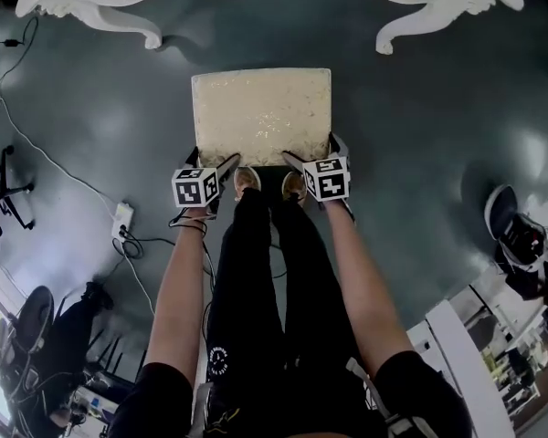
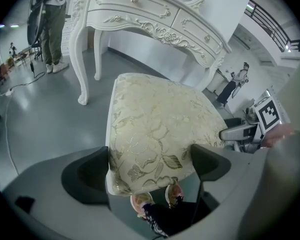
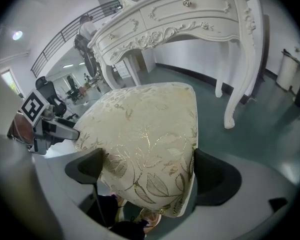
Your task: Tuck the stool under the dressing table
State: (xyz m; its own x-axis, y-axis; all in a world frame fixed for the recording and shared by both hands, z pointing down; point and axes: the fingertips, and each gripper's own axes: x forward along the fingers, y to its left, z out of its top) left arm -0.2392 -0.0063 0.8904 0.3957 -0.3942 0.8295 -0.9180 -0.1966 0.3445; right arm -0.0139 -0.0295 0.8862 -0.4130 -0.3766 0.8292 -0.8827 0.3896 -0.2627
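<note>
The stool (image 1: 261,115) has a cream cushion with a gold leaf pattern and stands on the grey floor in front of the white dressing table (image 1: 119,21). My left gripper (image 1: 212,160) grips its near left corner and my right gripper (image 1: 310,151) its near right corner. In the left gripper view the cushion (image 2: 155,129) fills the gap of the left gripper (image 2: 150,166), both jaws pressing its sides. The right gripper view shows the same: the cushion (image 3: 145,134) is clamped in the right gripper (image 3: 147,171). The table's carved drawers (image 2: 140,14) rise beyond the stool.
The person's feet (image 1: 247,181) stand just behind the stool. A power strip with cables (image 1: 121,219) lies on the floor at the left. Shoes (image 1: 521,235) rest at the right. A person (image 2: 52,24) stands by the table's left leg. A bin (image 3: 290,69) stands past the right leg.
</note>
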